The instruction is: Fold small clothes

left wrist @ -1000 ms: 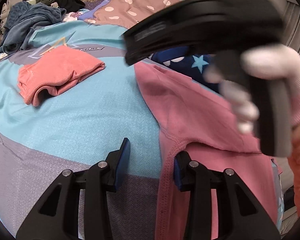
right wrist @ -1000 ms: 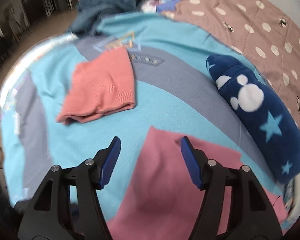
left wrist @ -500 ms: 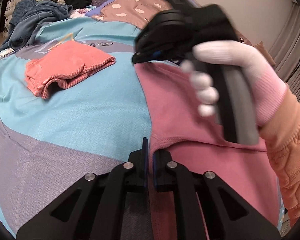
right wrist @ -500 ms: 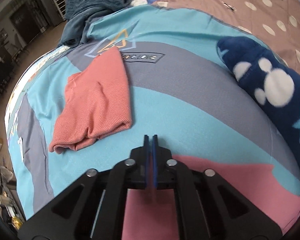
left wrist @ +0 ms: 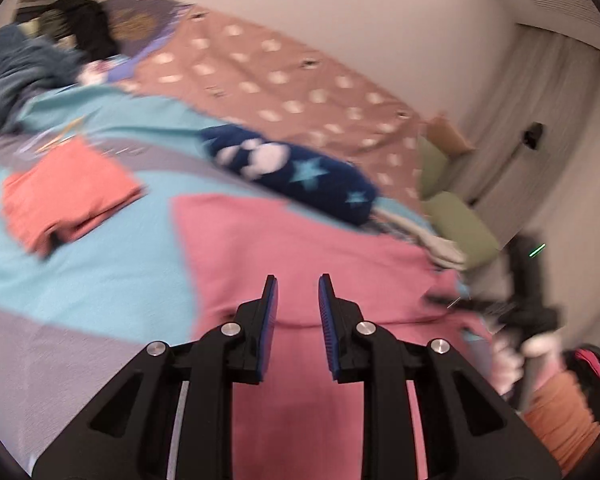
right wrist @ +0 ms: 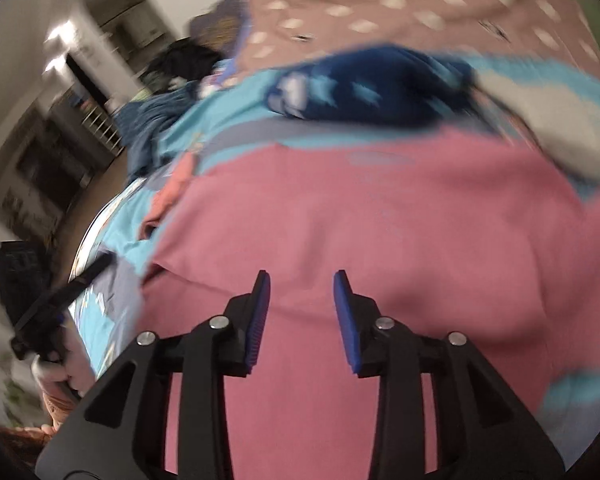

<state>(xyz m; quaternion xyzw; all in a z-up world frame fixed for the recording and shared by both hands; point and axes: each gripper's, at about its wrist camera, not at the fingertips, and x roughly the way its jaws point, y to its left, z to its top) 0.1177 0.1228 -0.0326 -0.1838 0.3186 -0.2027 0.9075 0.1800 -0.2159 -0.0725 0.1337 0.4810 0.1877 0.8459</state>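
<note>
A pink garment (left wrist: 292, 248) lies spread on the blue and grey bedcover (left wrist: 80, 272); it also fills the right wrist view (right wrist: 380, 220). My left gripper (left wrist: 298, 292) is open and empty, hovering over the garment's near part. My right gripper (right wrist: 302, 288) is open and empty over the same garment. A folded coral garment (left wrist: 68, 196) lies to the left on the bedcover. The right gripper shows at the right edge of the left wrist view (left wrist: 528, 300). Both views are blurred.
A navy star-print fleece item (left wrist: 292, 172) lies beyond the pink garment. A brown polka-dot cover (left wrist: 284, 88) spreads behind it. Dark clothes (left wrist: 28, 64) are piled at the far left. Green cushions (left wrist: 456, 220) and a curtain stand at the right.
Both grippers were shut on the pink garment's edges half a second ago; now both are open and pulled back. The garment lies flatter and wider.
</note>
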